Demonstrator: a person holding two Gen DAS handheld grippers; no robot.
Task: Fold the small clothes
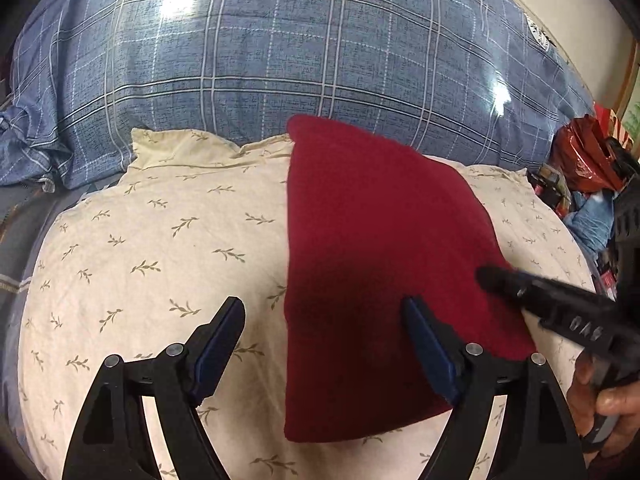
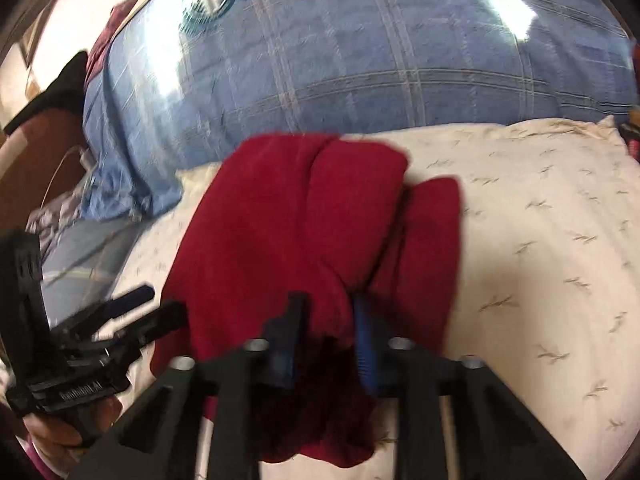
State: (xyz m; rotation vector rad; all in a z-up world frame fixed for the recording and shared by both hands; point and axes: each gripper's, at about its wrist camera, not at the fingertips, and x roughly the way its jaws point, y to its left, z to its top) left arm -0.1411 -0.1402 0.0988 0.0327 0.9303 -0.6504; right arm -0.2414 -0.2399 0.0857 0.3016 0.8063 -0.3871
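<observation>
The right tool (image 2: pixel 326 316) is clenched on the dark red garment (image 2: pixel 288 220) atop the leaf-print pillow (image 2: pixel 540 240); the left tool (image 1: pixel 326 312) hovers released.

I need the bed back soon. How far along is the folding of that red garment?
The red garment already lies doubled on the cream pillow. In hand: the right tongs pinch its near edge, while the left tongs stand open above it. Left: the final fold and release.

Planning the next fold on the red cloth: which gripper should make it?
Right. The right gripper already pinches the red cloth's near edge, while the left gripper hangs open above it, gripping nothing.
</observation>
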